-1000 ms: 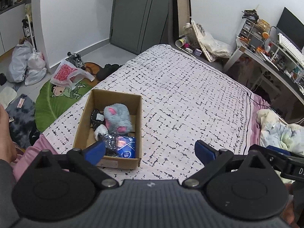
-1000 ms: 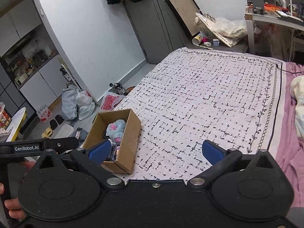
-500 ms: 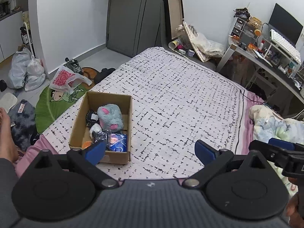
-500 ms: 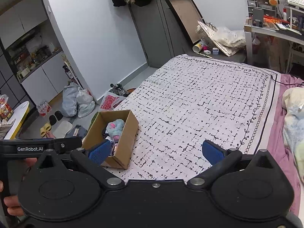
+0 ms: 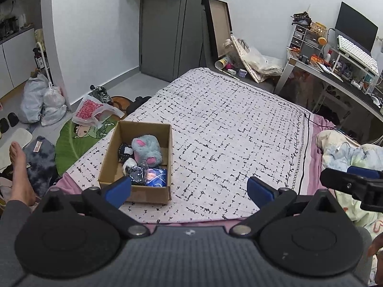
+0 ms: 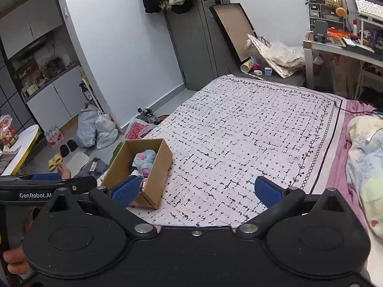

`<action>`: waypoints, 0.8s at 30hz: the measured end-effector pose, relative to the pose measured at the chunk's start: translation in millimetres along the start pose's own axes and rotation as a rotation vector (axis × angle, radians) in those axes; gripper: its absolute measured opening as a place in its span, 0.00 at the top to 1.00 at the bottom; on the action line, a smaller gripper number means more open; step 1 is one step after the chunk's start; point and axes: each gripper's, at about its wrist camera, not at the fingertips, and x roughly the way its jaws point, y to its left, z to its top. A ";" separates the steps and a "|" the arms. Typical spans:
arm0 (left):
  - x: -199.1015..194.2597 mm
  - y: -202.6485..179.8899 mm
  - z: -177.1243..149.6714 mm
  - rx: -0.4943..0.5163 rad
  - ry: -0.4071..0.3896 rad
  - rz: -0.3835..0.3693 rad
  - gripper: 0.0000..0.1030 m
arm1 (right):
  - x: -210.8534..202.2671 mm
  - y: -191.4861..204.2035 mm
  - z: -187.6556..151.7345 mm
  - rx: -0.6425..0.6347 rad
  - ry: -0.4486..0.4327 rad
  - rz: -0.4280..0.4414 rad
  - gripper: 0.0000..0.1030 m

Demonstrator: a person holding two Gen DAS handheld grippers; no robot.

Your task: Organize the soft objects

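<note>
A cardboard box [image 5: 165, 157] [image 6: 159, 169] sits on the near left corner of the patterned bed cover. Inside it lie a grey-blue plush with pink patches [image 5: 146, 149] [image 6: 143, 159], a dark spotted soft item [image 5: 124, 151] and a shiny blue packet [image 5: 156, 178]. My left gripper [image 5: 189, 187] hovers open above the bed's near edge, its left pad over the box's front wall, with nothing between the fingers. My right gripper [image 6: 196, 187] is also open and empty, held back from the bed with the box at its left fingertip.
The white black-marked bed cover [image 5: 227, 124] stretches ahead. A crumpled pale quilt [image 5: 352, 153] lies at the right. Bags [image 5: 40, 100], a green mat [image 5: 71, 138] and a bare foot [image 5: 19, 167] are on the floor left. A cluttered desk [image 5: 335, 67] stands far right.
Both grippers have drawn back and upward from the bed, so the box and its contents look smaller and farther. Both stay open; nothing was picked up.
</note>
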 end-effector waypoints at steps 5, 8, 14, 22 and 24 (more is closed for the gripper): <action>-3.4 -2.7 -6.3 0.007 -0.001 -0.009 0.01 | -6.1 2.9 -2.9 -0.004 -0.003 0.006 0.00; -5.9 -4.4 -8.6 0.011 -0.004 -0.009 0.01 | -8.6 4.6 -3.9 -0.012 -0.007 0.002 0.00; -6.6 -7.3 -11.7 0.014 -0.004 -0.009 0.01 | -11.8 5.8 -7.5 -0.015 -0.005 0.003 0.00; -6.7 -7.1 -15.8 0.022 -0.007 -0.007 0.01 | -13.2 5.4 -9.5 -0.010 -0.005 0.005 0.00; -6.6 -6.9 -15.5 0.022 -0.008 -0.003 0.01 | -13.7 5.3 -10.3 -0.008 -0.005 0.004 0.00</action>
